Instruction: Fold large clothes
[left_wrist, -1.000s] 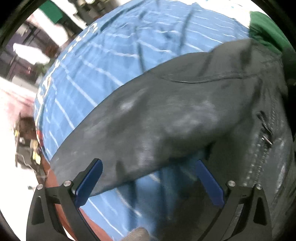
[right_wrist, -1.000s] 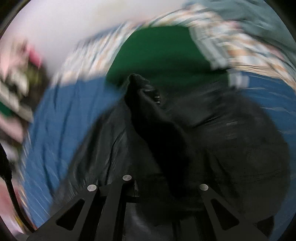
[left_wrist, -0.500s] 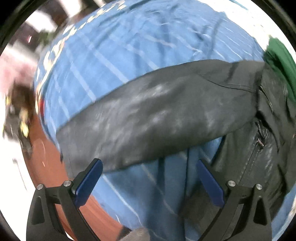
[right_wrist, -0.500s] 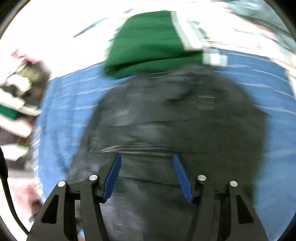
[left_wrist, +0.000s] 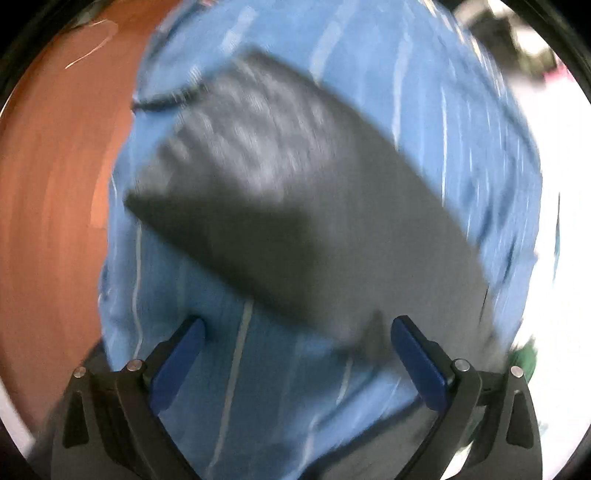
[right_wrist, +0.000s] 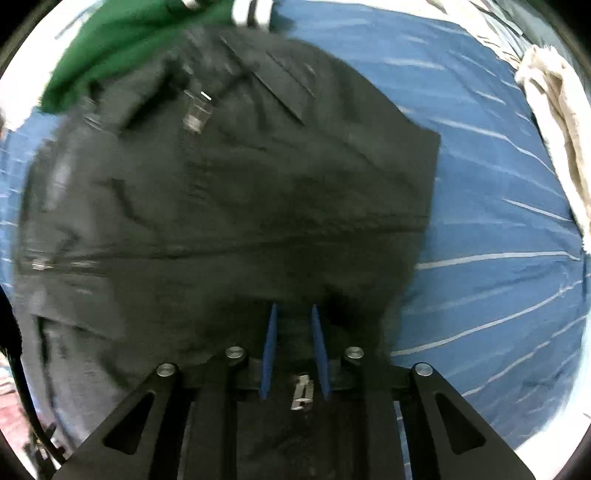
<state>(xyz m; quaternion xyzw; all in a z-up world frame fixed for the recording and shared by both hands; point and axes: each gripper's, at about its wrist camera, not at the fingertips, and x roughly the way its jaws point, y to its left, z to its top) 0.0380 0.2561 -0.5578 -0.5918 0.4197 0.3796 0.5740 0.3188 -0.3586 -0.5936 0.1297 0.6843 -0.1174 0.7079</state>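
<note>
Your right claw (right_wrist: 293, 343) is pinching a small bunch at the near hem of the black jacket (right_wrist: 229, 192), its blue fingers (right_wrist: 269, 347) standing almost together with cloth and a zipper pull (right_wrist: 301, 392) between them. Your left claw (left_wrist: 295, 354) is hanging wide open over the blue striped sheet (left_wrist: 424, 74), gripping nothing, with the jacket's sleeve (left_wrist: 280, 206) lying just ahead. The jacket is spreading across the bed, touching a green garment (right_wrist: 122, 40) at the far side. With so little cloth in the pinch, the jacket is probably liable to slip free; dragging it could be pulling the green garment along.
</note>
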